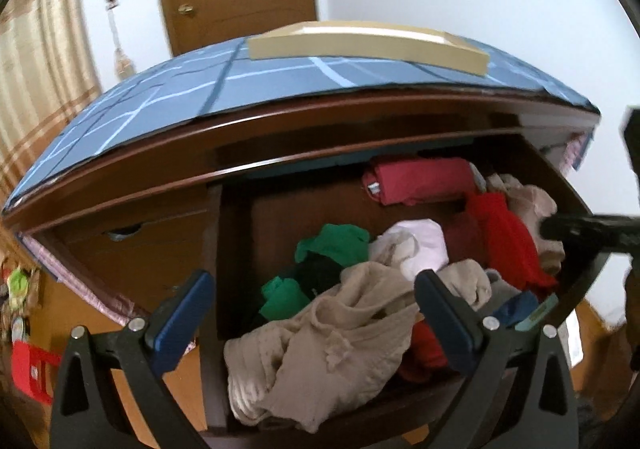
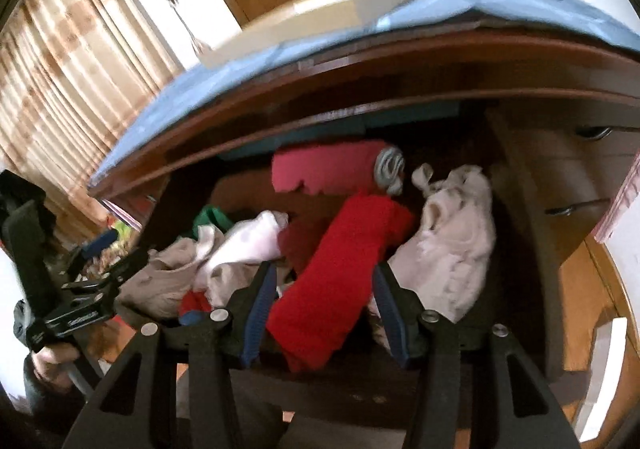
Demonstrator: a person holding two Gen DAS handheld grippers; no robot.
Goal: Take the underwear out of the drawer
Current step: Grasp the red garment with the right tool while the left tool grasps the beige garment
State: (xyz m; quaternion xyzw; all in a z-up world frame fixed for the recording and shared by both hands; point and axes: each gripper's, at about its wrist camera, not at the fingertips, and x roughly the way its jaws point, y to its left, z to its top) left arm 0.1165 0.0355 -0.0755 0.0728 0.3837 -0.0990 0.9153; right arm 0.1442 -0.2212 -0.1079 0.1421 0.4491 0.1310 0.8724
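Underwear lies heaped in the open drawer: a beige piece at the front, a red piece right of centre, green and white ones behind. The left hand-held gripper hovers wide over the beige piece. The right hand-held gripper stands wide astride the red one, a pink roll at its 12 o'clock.
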